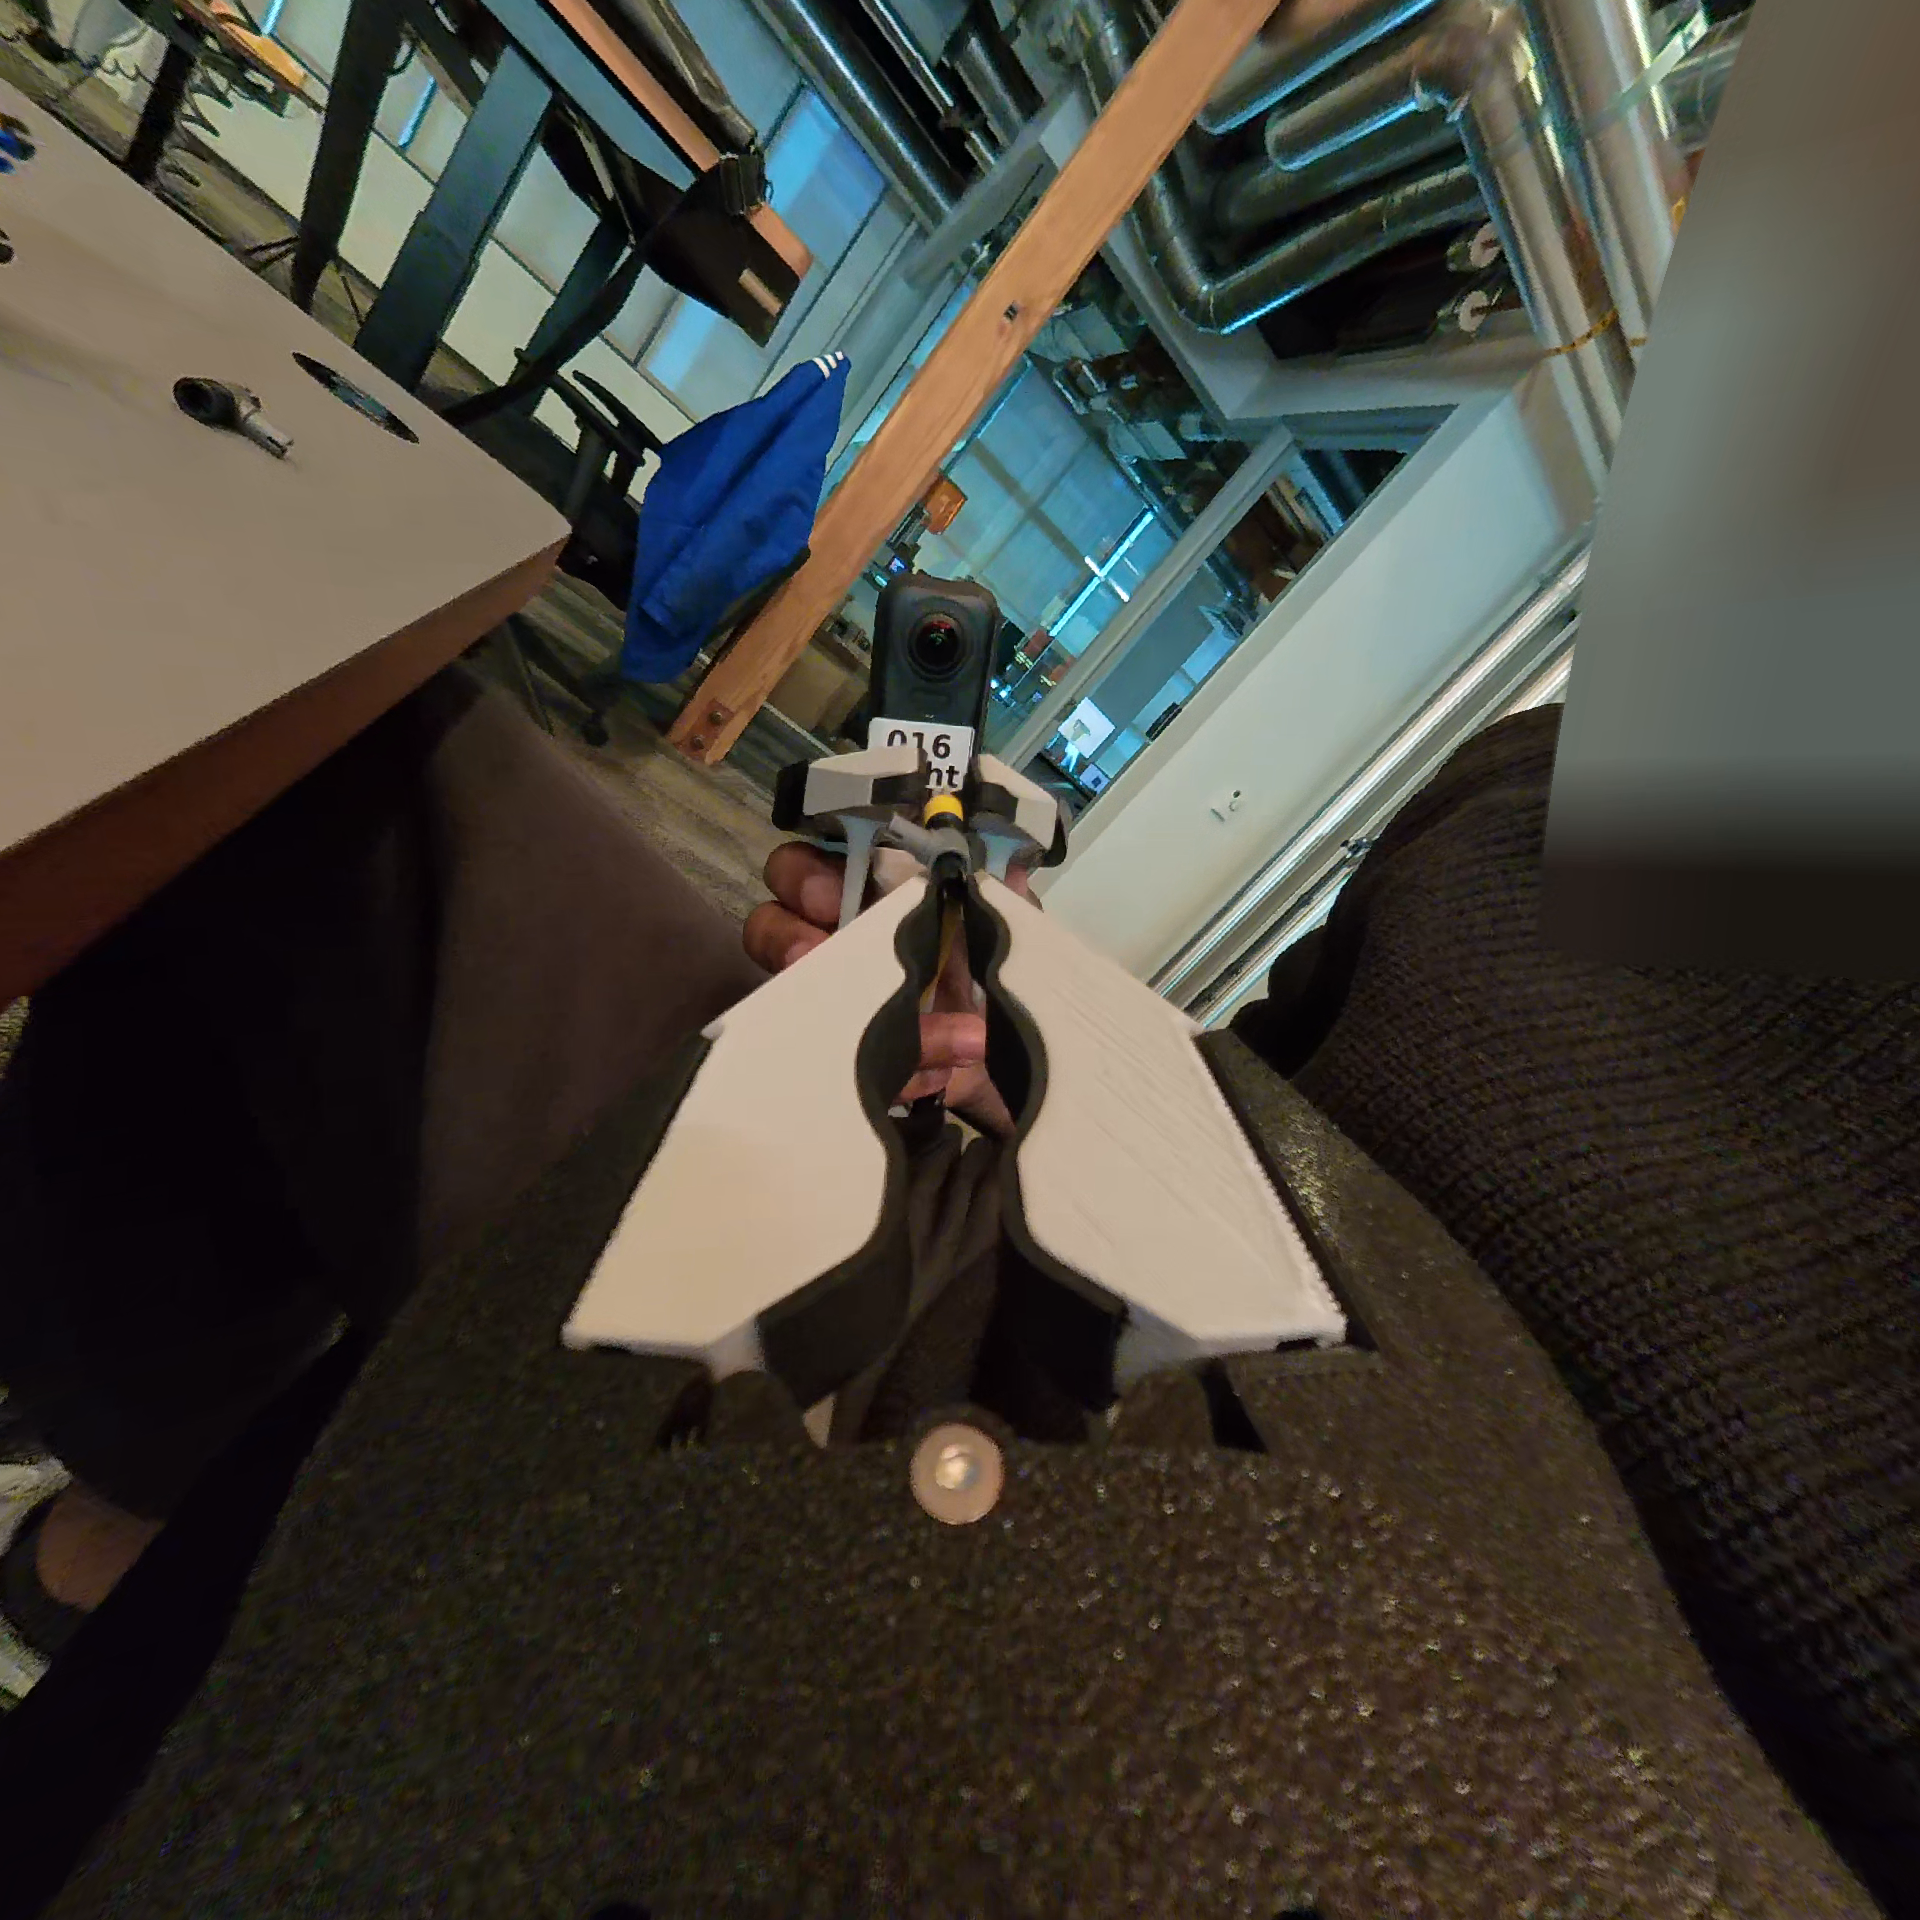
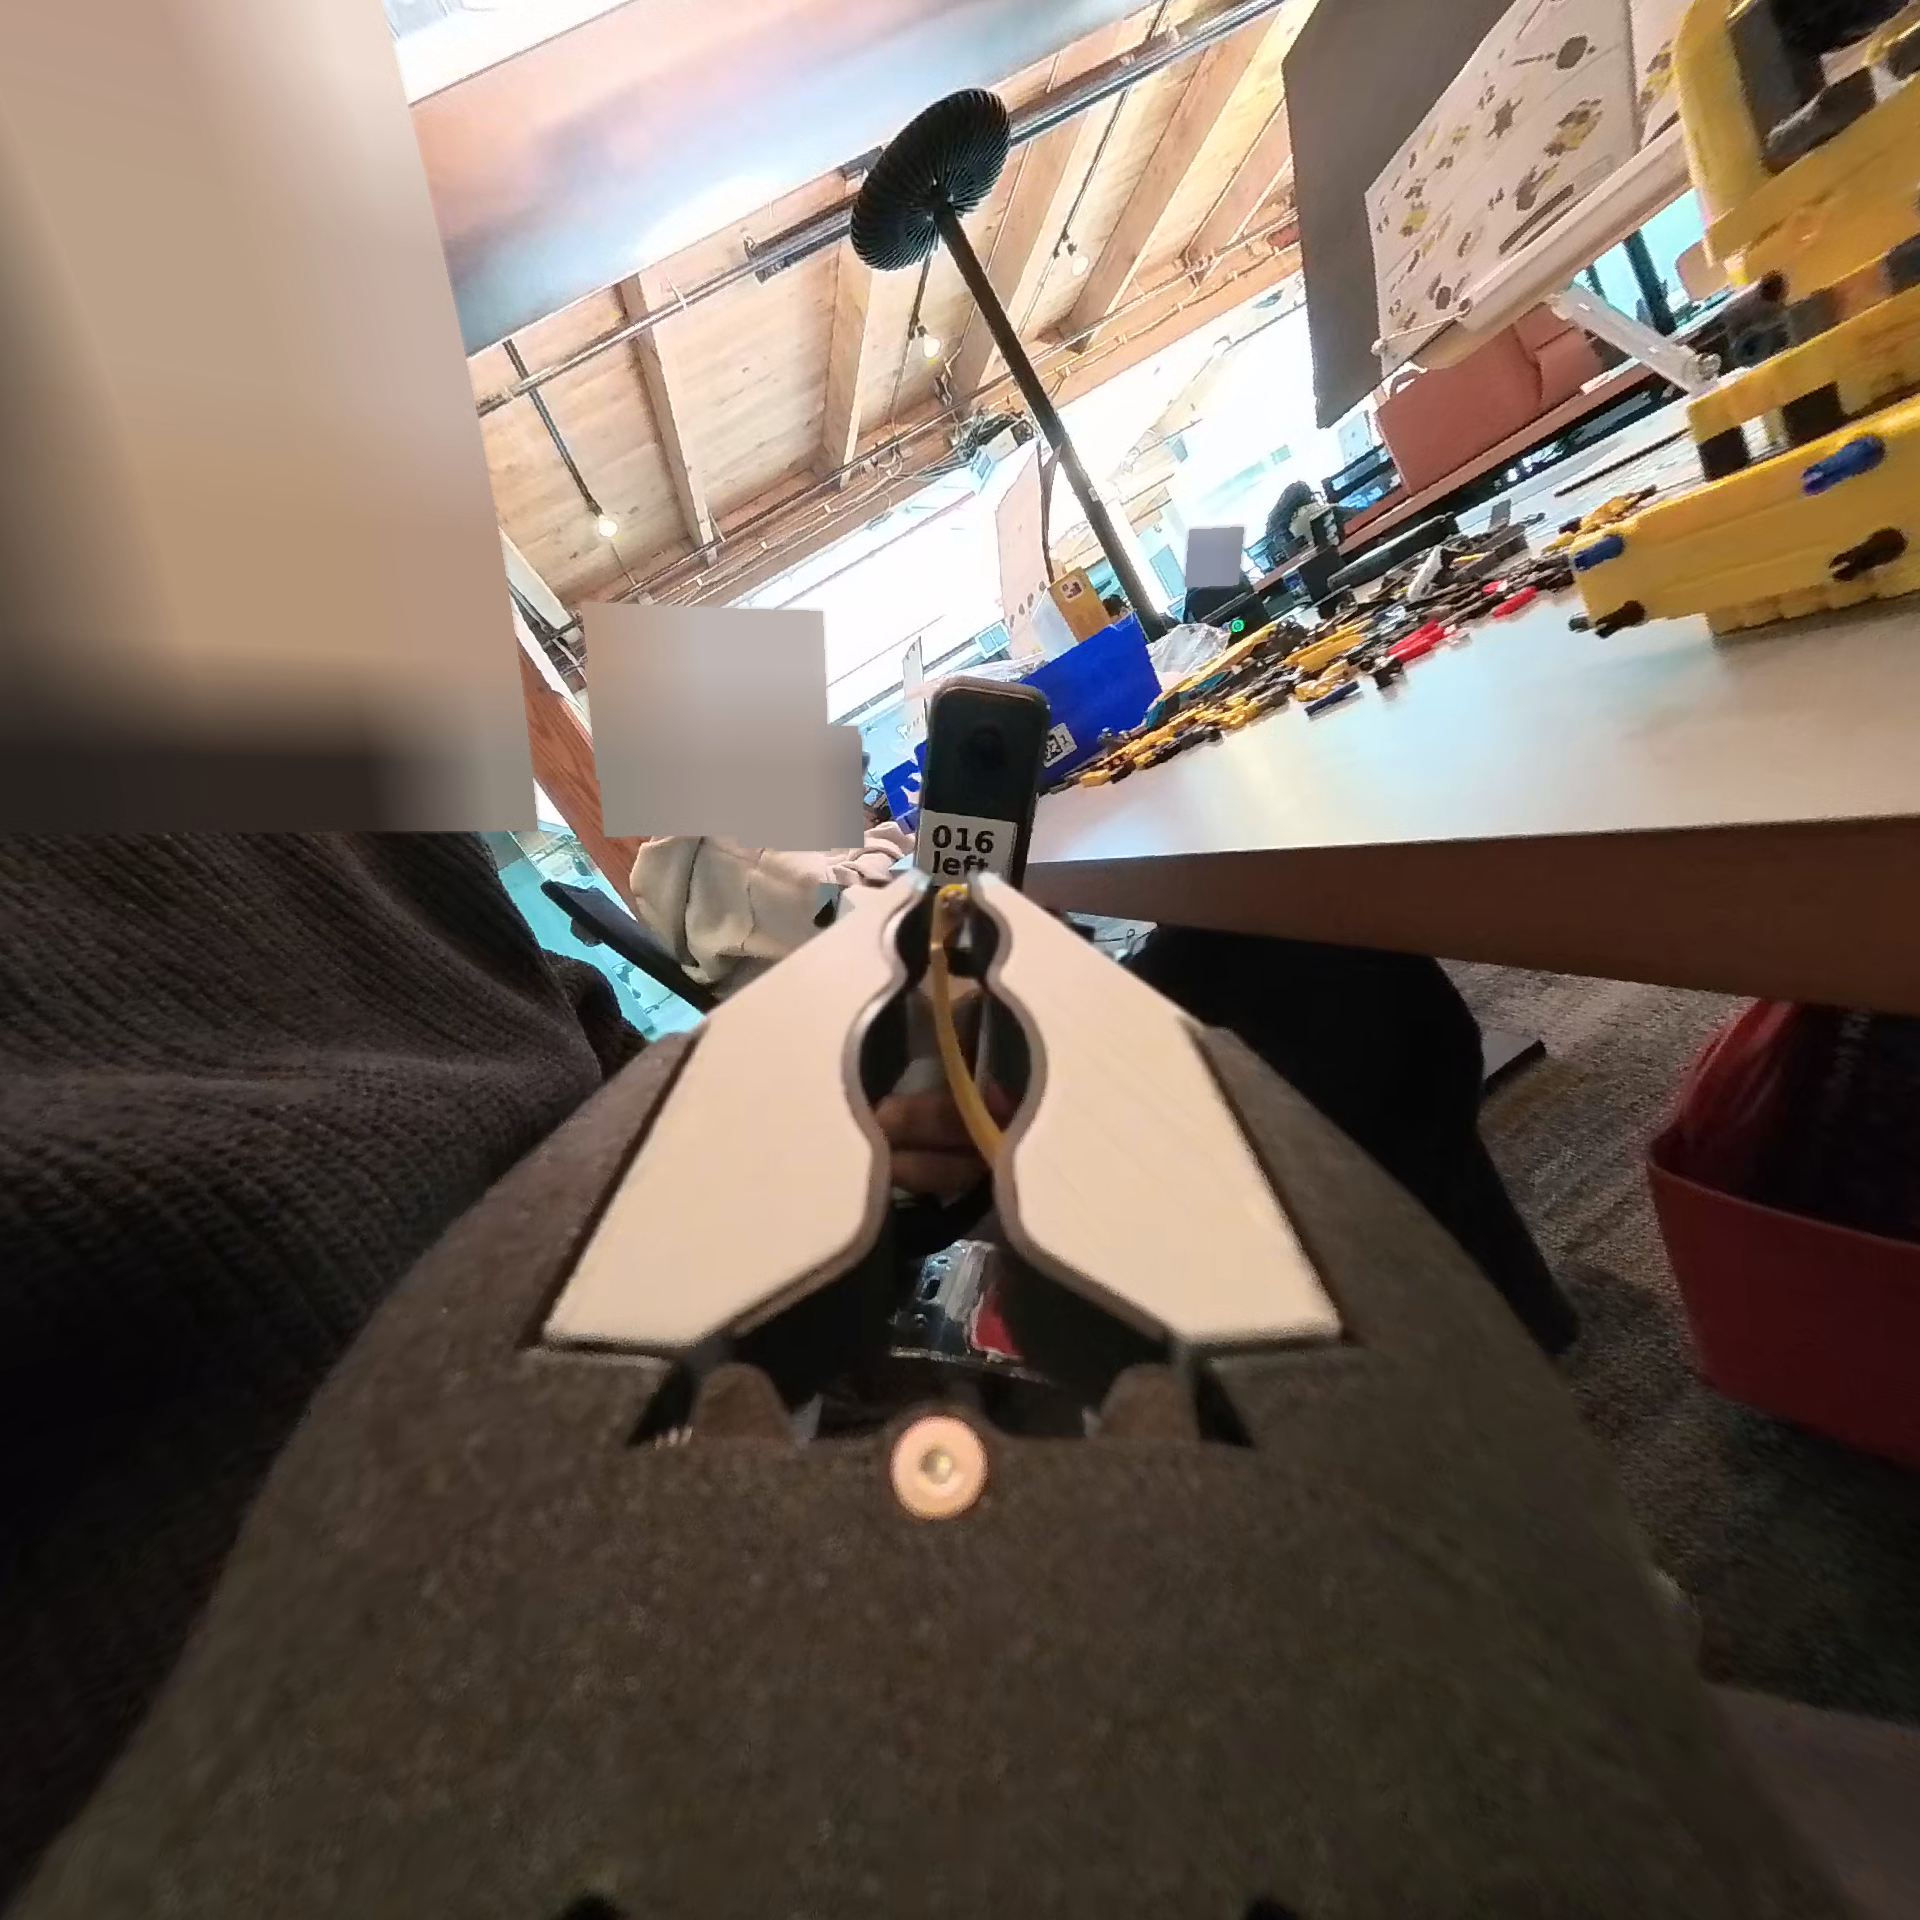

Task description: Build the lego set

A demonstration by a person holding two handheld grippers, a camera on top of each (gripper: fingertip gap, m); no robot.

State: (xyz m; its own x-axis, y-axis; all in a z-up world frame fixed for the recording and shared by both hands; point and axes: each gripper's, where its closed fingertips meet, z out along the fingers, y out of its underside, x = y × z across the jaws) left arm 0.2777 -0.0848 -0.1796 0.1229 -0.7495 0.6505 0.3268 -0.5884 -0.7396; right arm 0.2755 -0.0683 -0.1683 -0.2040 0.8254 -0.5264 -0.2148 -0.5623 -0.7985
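My two grippers face each other tip to tip, low beside the table edge over a person's lap. My left gripper (image 1: 951,883) has its white fingers (image 1: 790,1122) closed on a thin yellow strand (image 1: 940,961) that runs between the dark pads. Just past its tips sit a yellow bush (image 1: 942,810) and a small grey pin (image 1: 912,833), held at the front of the right gripper, whose black camera (image 1: 935,644) looks back. My right gripper (image 2: 948,888) is closed on the yellow strand (image 2: 961,1023), with the left gripper's camera (image 2: 982,769) right behind its tips.
The white table (image 1: 208,540) (image 2: 1455,790) carries a yellow brick-built model (image 2: 1766,468) and several loose small parts (image 2: 1351,665). A red bin (image 2: 1818,1247) stands on the carpet. A blue jacket (image 1: 727,520) hangs on a chair by a wooden beam (image 1: 987,364). A dark knit sleeve (image 1: 1558,1143) is on the right.
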